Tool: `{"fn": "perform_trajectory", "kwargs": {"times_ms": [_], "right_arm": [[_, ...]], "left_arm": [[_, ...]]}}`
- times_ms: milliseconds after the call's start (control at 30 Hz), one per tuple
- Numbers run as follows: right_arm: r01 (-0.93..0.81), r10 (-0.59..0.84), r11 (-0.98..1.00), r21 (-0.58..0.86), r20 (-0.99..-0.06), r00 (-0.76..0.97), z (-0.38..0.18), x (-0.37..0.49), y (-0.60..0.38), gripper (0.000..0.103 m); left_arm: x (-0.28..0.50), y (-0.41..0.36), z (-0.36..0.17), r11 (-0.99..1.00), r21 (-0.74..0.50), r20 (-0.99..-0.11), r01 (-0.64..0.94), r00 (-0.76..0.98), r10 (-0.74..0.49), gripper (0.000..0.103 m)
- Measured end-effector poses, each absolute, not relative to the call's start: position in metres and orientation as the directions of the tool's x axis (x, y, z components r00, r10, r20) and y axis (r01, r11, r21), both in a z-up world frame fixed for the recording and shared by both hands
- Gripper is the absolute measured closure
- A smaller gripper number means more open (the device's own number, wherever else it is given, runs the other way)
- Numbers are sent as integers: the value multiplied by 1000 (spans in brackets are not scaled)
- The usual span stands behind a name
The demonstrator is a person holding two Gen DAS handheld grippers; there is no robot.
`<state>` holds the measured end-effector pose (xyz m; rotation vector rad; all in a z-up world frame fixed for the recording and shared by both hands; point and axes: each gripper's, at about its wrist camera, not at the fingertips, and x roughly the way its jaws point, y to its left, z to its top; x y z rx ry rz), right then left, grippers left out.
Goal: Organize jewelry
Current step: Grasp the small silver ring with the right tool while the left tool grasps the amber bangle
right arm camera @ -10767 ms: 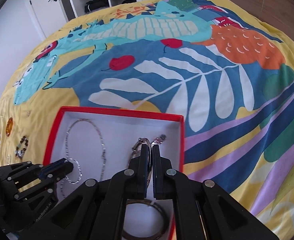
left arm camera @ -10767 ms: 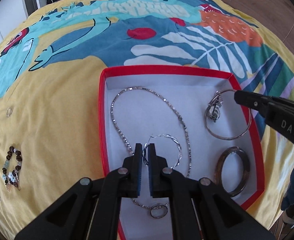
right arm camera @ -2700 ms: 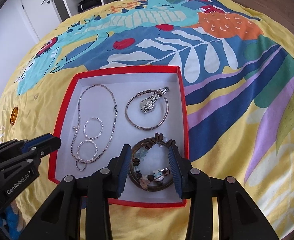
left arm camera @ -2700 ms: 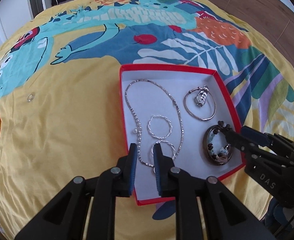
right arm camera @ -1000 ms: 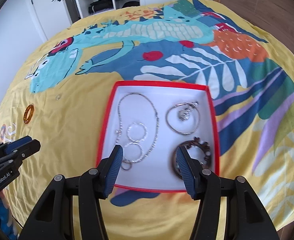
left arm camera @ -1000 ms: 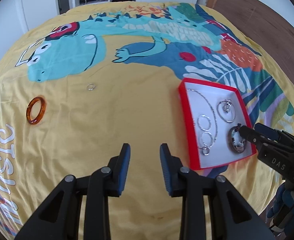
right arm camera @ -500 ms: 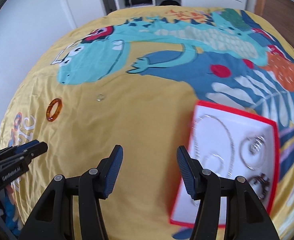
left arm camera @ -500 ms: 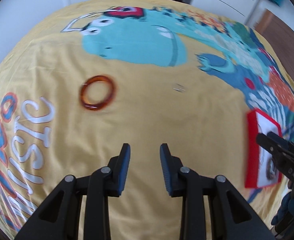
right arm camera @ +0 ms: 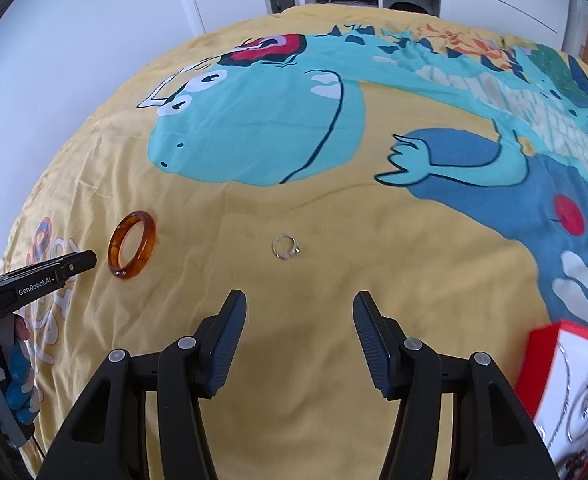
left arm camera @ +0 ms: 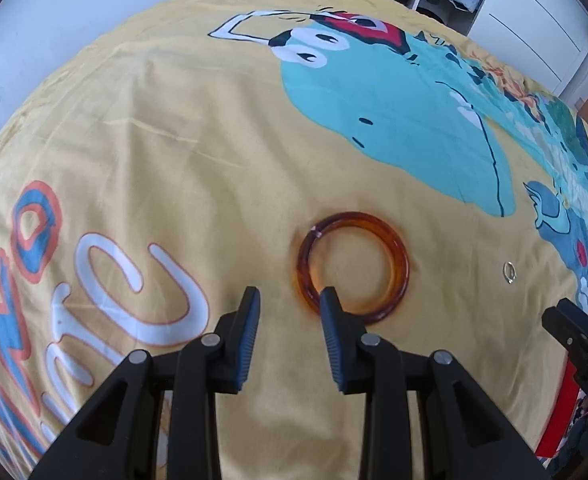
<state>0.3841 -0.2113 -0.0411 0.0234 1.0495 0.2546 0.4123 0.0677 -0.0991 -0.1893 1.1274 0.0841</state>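
Left gripper (left arm camera: pixel 287 294) hung spread and empty just short of the translucent amber bangle (left arm camera: pixel 353 267), right gripper (right arm camera: pixel 300 300) gaped empty near the small silver ring (right arm camera: pixel 285 247).

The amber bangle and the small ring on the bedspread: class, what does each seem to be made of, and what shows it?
Amber bangle: probably glossy resin or plastic; it is translucent orange-brown, and the yellow cloth glows through it.
Small ring: likely silvery metal; thin, pale and shiny, though too small to be sure.
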Motion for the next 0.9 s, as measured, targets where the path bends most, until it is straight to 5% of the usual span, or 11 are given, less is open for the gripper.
{"fn": "perform_trajectory", "kwargs": {"times_ms": [267,567,900], "right_arm": [[-212,225,967,140,-856,465,-56,409,-198,50],[-194,231,968,158,-864,447,-73,429,-200,68],[-218,212,967,130,-884,416,-91,444,-180,76]], "left_arm": [[429,66,-122,976,-142,-917,-164,394,-67,73],[437,59,-139,981,-99,-928,-164,372,-32,75],[449,57,-142,989,-83,-932,-125,361,-33,78]]}}
